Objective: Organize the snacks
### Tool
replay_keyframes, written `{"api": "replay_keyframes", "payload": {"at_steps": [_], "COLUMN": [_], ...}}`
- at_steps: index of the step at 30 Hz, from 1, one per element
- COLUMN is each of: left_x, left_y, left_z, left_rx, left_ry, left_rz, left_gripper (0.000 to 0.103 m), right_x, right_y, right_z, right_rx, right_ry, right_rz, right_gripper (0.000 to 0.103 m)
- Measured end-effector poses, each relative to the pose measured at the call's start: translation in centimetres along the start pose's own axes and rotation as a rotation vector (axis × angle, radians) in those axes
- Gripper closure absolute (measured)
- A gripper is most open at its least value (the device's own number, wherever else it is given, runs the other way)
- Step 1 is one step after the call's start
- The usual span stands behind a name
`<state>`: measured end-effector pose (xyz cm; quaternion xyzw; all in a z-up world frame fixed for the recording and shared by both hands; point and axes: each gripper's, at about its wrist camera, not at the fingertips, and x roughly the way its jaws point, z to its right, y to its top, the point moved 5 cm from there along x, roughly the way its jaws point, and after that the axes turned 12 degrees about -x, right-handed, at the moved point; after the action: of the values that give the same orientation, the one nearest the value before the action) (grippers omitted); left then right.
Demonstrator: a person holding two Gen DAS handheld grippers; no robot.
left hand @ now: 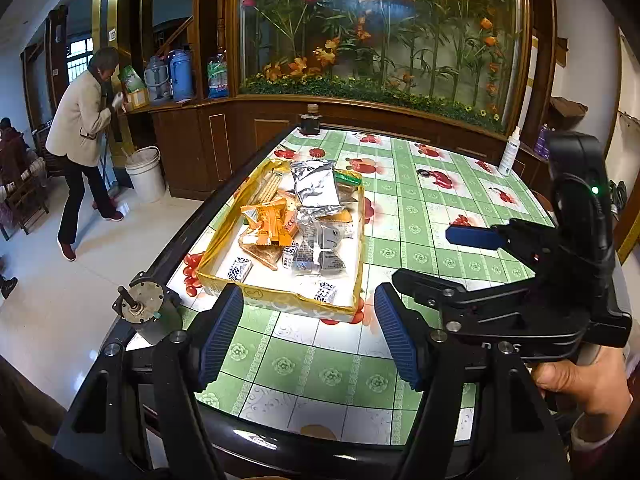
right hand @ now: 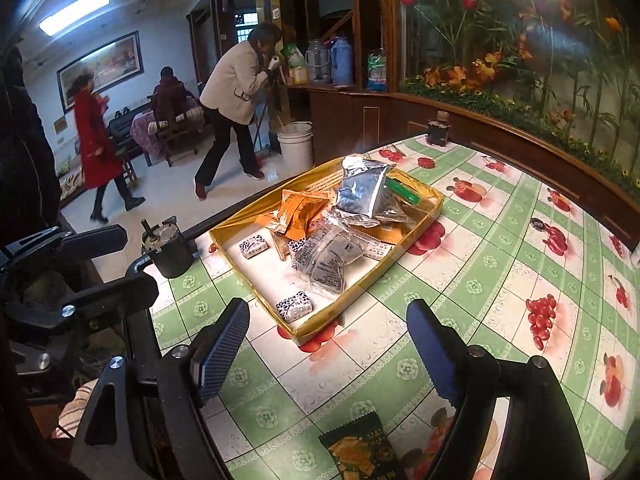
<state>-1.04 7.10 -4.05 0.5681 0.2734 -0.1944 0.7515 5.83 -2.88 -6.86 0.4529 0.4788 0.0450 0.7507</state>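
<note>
Foil and film snack packets [right hand: 340, 220] lay heaped in the yellow tray [right hand: 420, 216] on the bench [right hand: 500, 280]: light, crinkly, slippery; pinch a sealed edge. Left tongs [left hand: 308, 328] and right tongs [right hand: 332, 348] spread, empty.

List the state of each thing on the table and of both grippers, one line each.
Left gripper: open, nothing between its pads.
Right gripper: open, empty, above the tablecloth.
Yellow tray: on the table, piled with snacks.
Silver foil bag: sealed, lying on top of the pile.
Dark green snack packet: flat on the table, outside the tray.
Dark jar: upright at the far edge.
Spray bottle: upright.
</note>
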Motion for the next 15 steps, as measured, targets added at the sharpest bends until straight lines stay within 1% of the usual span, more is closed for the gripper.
{"api": "replay_keyframes", "payload": {"at_steps": [3, 9, 15], "left_x": [0.4, 1.7, 2.2], "left_y": [-0.4, -1.1, -1.4], "left_z": [0.0, 0.2, 0.4], "left_rx": [-0.006, -0.009, -0.007], "left_ry": [-0.021, -0.043, -0.048], "left_rz": [-0.034, -0.093, -0.111], "left_gripper": [0.035, 0.035, 0.035], "right_x": [0.7, 2.4, 2.9], "right_y": [0.0, -0.4, -0.7], "right_z": [-0.3, -0.2, 0.4], "right_rx": [-0.024, -0.028, -0.021], "right_ry": [0.010, 0.025, 0.022], "right_rz": [-0.019, -0.063, -0.071], "right_gripper": [0.020, 0.020, 0.020]}}
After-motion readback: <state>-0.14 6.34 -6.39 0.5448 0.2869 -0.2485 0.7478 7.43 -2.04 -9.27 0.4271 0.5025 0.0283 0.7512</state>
